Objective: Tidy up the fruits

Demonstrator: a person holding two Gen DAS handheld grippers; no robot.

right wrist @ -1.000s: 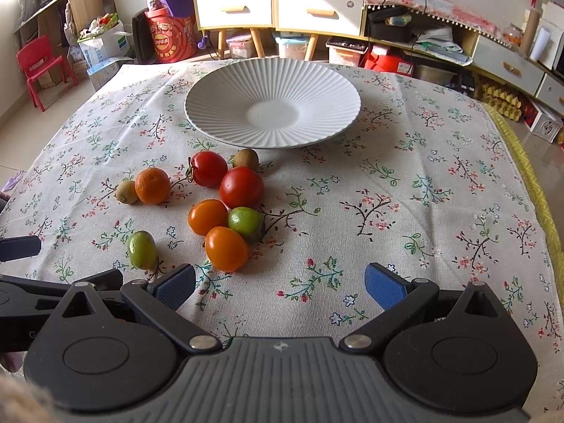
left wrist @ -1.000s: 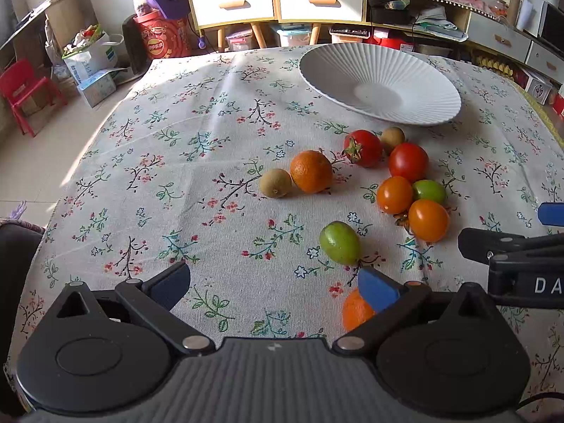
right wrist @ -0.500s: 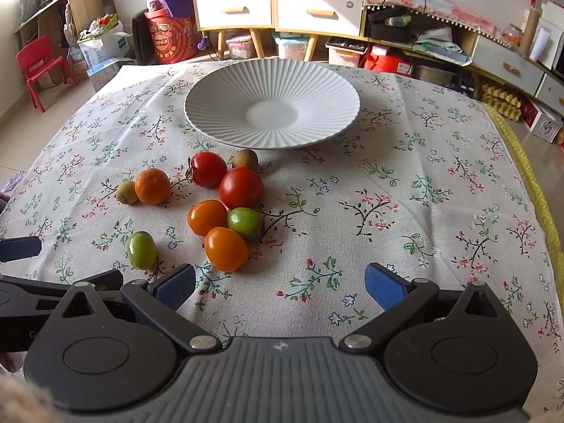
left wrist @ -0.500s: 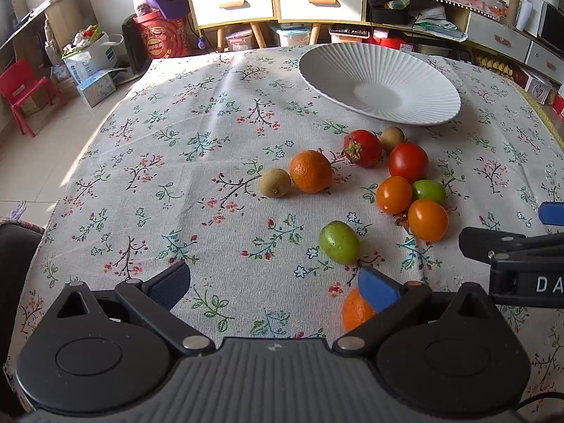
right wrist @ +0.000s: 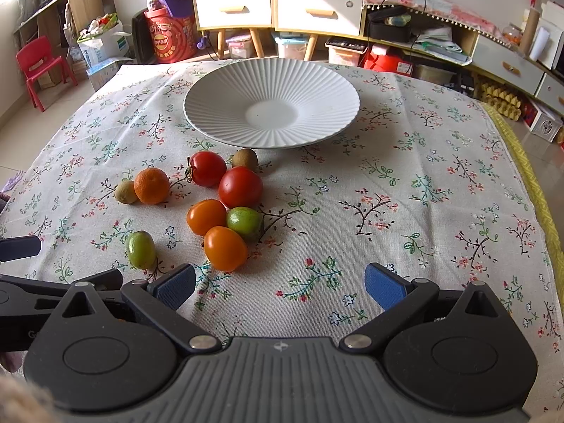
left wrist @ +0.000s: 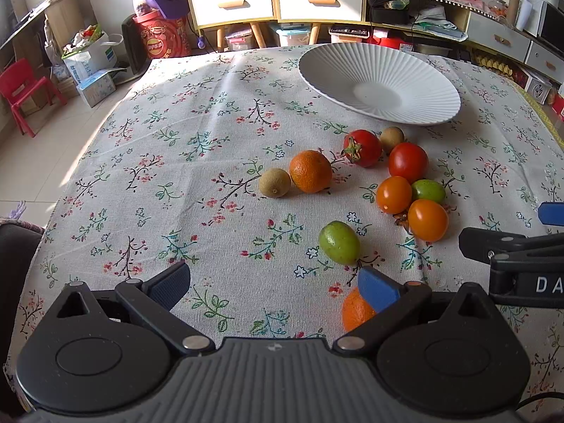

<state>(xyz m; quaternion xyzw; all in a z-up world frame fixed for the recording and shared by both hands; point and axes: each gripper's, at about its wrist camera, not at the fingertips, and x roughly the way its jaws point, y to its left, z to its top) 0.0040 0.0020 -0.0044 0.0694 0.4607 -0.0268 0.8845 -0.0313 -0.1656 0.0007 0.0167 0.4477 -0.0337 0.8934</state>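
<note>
In the left wrist view we see our left gripper (left wrist: pixel 273 283) low over the cloth-covered worktop (left wrist: pixel 176 176), its jaws spread wide and holding nothing. An orange fruit (left wrist: pixel 354 312) lies on the cloth partly hidden behind the right blue pad (left wrist: pixel 377 289); we cannot tell whether they touch. Just ahead sits a green fruit (left wrist: pixel 339 242) alone. Farther on, a kiwi (left wrist: pixel 274 182) touches a mandarin (left wrist: pixel 310 171). To the right a cluster gathers: two red tomatoes (left wrist: pixel 363 148), a second kiwi (left wrist: pixel 392 138), two orange tomatoes (left wrist: pixel 393 194) and a second green fruit (left wrist: pixel 428 191). The white ribbed plate (left wrist: pixel 416 70) stands beyond the cluster with nothing in it. The right gripper (left wrist: pixel 521 257) shows at the right edge. In the right wrist view our right gripper (right wrist: pixel 280 287) hovers near the worktop's near edge, jaws released and wide apart, bare cloth between them. The cluster lies ahead and left, the nearest orange tomato (right wrist: pixel 225 248) just beyond the left pad (right wrist: pixel 176 287). The plate (right wrist: pixel 229 88) sits straight ahead, well apart from the jaws, and part of the left gripper (right wrist: pixel 21 248) shows at the left edge.
</note>
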